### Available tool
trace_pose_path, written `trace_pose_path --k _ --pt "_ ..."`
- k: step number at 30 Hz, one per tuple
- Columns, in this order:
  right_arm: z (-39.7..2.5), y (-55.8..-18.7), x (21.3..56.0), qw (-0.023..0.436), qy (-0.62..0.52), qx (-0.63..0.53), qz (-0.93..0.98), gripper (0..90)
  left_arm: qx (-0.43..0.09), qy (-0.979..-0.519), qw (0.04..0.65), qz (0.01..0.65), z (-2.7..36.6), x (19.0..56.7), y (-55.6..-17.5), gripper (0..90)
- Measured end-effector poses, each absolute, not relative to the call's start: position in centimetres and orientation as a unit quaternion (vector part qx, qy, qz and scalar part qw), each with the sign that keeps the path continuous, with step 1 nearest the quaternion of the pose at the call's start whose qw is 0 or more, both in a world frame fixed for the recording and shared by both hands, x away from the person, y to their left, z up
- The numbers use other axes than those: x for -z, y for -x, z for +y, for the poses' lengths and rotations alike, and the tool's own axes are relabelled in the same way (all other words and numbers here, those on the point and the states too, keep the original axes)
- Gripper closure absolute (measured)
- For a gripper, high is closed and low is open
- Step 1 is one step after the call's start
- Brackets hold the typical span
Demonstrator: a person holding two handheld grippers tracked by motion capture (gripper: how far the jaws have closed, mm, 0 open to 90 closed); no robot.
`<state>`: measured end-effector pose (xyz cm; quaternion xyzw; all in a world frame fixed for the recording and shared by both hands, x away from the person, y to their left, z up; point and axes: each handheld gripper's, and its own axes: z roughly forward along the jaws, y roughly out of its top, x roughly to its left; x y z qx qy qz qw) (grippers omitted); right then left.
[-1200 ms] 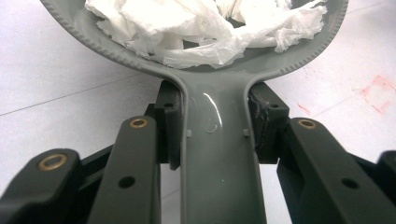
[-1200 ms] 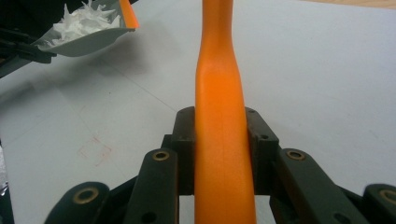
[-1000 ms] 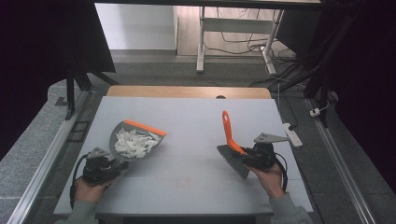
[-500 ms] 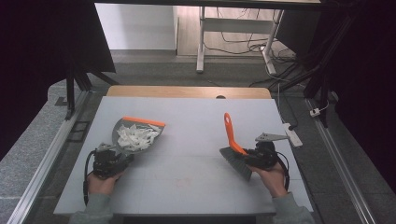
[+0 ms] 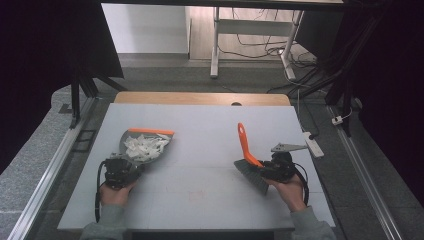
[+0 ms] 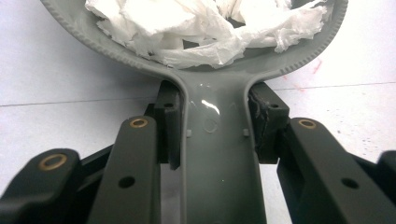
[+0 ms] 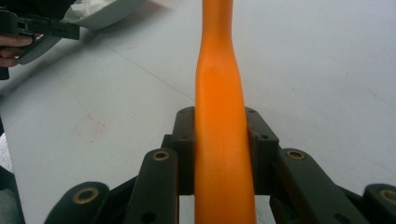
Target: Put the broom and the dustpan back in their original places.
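left gripper [image 6: 212, 126] clamped on the grey handle of the dustpan [image 6: 215, 158], both pads pressed against the handle sides in the left gripper view. dustpan sits on the left part of the white table [image 5: 200, 125] in the high view, pan end pointing away from the person, orange lip [image 5: 150, 131] at its far edge. pan is loaded with torn white paper scraps [image 6: 210, 28], piled up against the rear wall near the handle. whether the pan lies flat on the table or is lifted a bit, can't tell from this angle. left hand [image 5: 115, 192] wraps the gripper from the near edge, black cable trailing down along the sleeve.

right gripper [image 7: 219, 135] clenched on the orange handle of the brush [image 7: 219, 116], pads tight on both sides in the right gripper view. in the high view the brush [image 5: 247, 155] is on the right part of the table, handle angled up and away from the person, grey bristle head [image 5: 251, 175] low, near the tabletop, just left of the gripper. right hand [image 5: 290, 190] holds the gripper from the near right; grey three-cornered plate sticks out to the right above it.

dustpan and brush well apart, bare table between them. faint reddish marks [image 7: 91, 126] on the table surface near centre.
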<state>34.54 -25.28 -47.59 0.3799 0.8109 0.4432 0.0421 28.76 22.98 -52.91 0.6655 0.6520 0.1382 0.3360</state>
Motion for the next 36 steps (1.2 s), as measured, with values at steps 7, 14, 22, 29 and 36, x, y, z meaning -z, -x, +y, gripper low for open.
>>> trace_pose_path --k 7,14,22,29,36 --pt "-25.3 -34.9 48.2 0.039 -0.393 -0.428 0.813 69.7 -0.146 -0.667 0.316 0.659 22.5 53.3 -29.1 61.2" --pt "-25.2 -35.4 48.7 0.046 -0.401 -0.412 0.817 69.7 -0.146 -0.670 0.308 0.660 22.2 53.6 -29.2 60.7" --pt "-25.7 -36.2 49.1 0.050 -0.416 -0.405 0.812 69.2 -0.145 -0.668 0.317 0.657 22.3 53.4 -29.1 51.2" --pt "-26.1 -36.7 49.4 0.055 -0.421 -0.396 0.814 68.1 -0.143 -0.679 0.318 0.646 22.3 53.2 -28.8 31.8" --pt "-26.4 -36.9 49.5 0.071 -0.424 -0.384 0.817 64.7 -0.159 -0.683 0.319 0.638 22.5 52.7 -28.4 22.3"
